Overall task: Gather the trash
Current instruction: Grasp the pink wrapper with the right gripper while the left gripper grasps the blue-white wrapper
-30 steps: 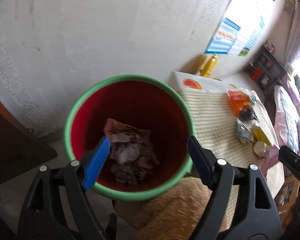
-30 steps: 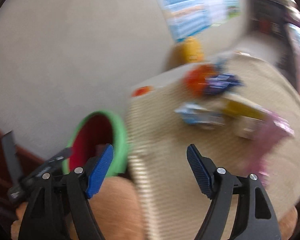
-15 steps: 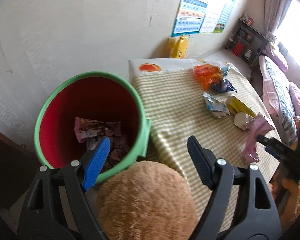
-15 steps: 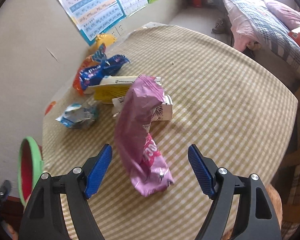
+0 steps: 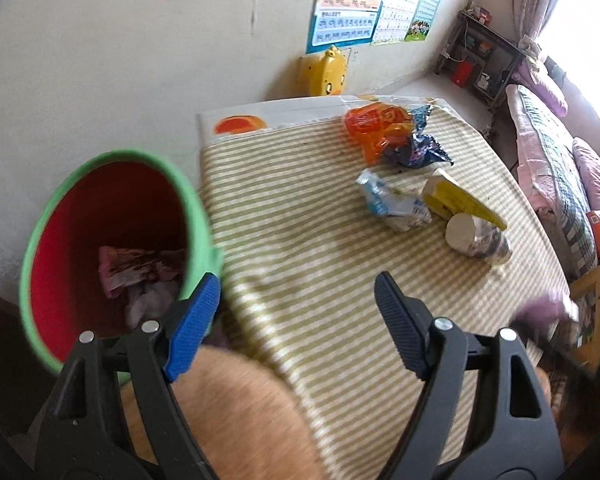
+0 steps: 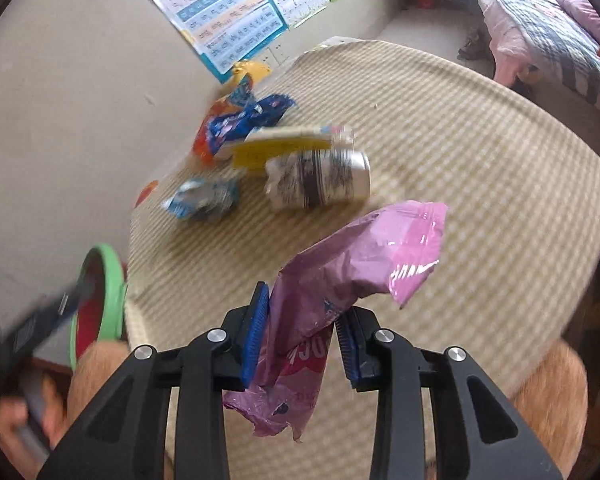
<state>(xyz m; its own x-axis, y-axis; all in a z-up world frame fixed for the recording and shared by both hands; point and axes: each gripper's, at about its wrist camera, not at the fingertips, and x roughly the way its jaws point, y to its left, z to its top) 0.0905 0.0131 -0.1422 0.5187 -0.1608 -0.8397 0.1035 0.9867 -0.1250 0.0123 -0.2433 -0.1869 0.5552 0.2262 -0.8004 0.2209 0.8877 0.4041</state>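
Note:
My right gripper (image 6: 300,338) is shut on a pink wrapper (image 6: 352,264) and holds it above the checked tablecloth (image 6: 480,152). My left gripper (image 5: 296,320) is open and empty, between the bin and the table edge. The green bin with a red inside (image 5: 80,216) stands left of the table with wrappers in its bottom; it also shows in the right wrist view (image 6: 112,292). On the table lie an orange wrapper (image 5: 374,124), a dark blue wrapper (image 5: 414,152), a light blue wrapper (image 5: 392,204), a yellow carton (image 5: 456,200) and a white cup (image 5: 476,236).
A round tan stool (image 5: 240,420) sits under the left gripper. A yellow duck-shaped object (image 5: 328,70) and posters (image 5: 348,4) are at the wall behind the table. A bed (image 5: 560,160) stands to the right, shelves (image 5: 480,24) beyond.
My right gripper has closed on the pink wrapper and lifted it off the table. My left gripper view has swung right, from over the bin toward the table.

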